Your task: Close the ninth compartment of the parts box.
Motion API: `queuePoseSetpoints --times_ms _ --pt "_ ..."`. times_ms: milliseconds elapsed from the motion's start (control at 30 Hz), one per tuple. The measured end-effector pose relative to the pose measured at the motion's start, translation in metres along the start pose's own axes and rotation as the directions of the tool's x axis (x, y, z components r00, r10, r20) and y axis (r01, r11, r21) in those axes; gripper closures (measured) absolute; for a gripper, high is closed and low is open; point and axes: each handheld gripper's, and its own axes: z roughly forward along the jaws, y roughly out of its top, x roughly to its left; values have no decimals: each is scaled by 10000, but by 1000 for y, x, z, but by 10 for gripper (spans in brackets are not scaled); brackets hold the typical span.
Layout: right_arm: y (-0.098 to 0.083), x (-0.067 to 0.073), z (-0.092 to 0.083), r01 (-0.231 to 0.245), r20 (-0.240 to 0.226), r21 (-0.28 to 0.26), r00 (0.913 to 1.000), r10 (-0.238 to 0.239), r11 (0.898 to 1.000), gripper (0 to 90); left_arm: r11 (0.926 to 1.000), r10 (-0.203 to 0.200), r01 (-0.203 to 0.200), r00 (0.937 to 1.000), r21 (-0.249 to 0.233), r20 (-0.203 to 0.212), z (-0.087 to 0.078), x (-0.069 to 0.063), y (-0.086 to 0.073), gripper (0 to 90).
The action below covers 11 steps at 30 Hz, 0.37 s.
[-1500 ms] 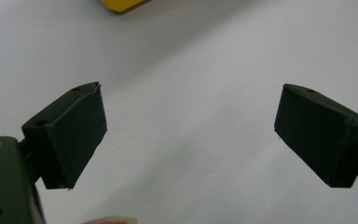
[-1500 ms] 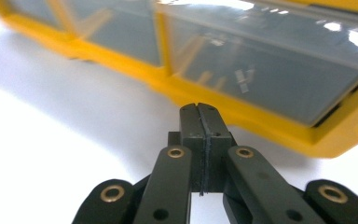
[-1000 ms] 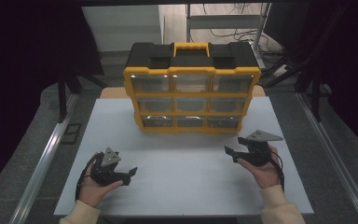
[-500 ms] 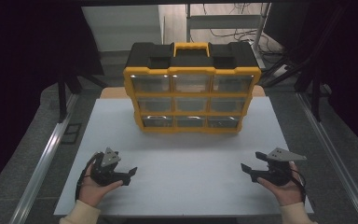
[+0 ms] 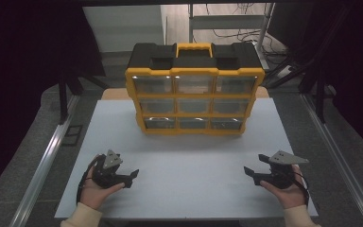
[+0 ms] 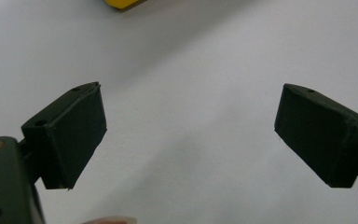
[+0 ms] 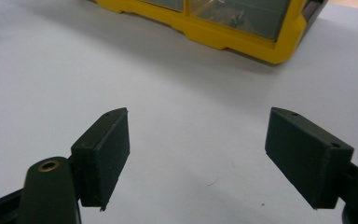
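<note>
Both hand-held grippers, left [image 5: 133,175] and right [image 5: 248,172], gape wide and empty (five and seven o'clock on the desk [image 5: 194,156]), so a skewed reach could shove the yellow organizer [image 5: 194,90] backward.

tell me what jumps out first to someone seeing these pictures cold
The yellow and black drawer organizer stands out first: it sits upright at the far middle of the white table, with a yellow handle on top and three rows of clear drawers facing the person. Next come the left gripper and the right gripper, held low over the table's near corners, jaws open with nothing between them, both well short of the organizer.
</note>
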Motion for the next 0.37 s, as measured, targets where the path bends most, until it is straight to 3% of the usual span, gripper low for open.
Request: queuePoseSetpoints --times_ms 367 --pt "2 -1 -3 7 144 -199 9999 -5 9998 229 10000 24 -24 10000 -30 -50 -2 0 -1 92"
